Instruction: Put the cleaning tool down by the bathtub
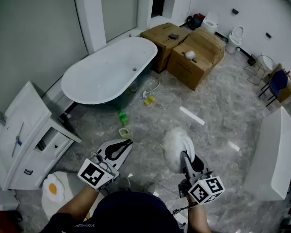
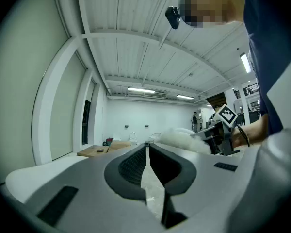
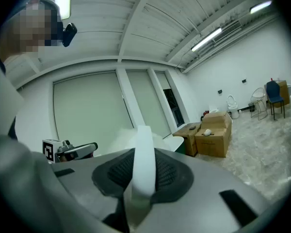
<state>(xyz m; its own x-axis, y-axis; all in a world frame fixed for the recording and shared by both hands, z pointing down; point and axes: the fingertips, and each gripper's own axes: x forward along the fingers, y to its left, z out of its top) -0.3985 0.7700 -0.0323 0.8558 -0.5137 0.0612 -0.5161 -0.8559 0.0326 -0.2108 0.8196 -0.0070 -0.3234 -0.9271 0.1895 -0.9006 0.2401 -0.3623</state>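
Observation:
The cleaning tool is a fluffy white duster (image 1: 176,145) on a flat white handle (image 3: 144,165). My right gripper (image 1: 185,157) is shut on that handle, and the fluffy head stands up beyond the jaws over the marble floor. In the right gripper view the handle runs up between the dark pads (image 3: 172,174). My left gripper (image 1: 126,142) hovers to the left of the duster, shut with nothing in it. Its pads (image 2: 131,166) nearly touch. The white oval bathtub (image 1: 111,70) stands further ahead at upper left, well apart from both grippers.
Two cardboard boxes (image 1: 194,52) stand beyond the tub's far end. A green bottle (image 1: 122,116) and a yellow item (image 1: 149,100) lie on the floor by the tub. A white cabinet (image 1: 24,130) is at left, a long white counter (image 1: 271,154) at right.

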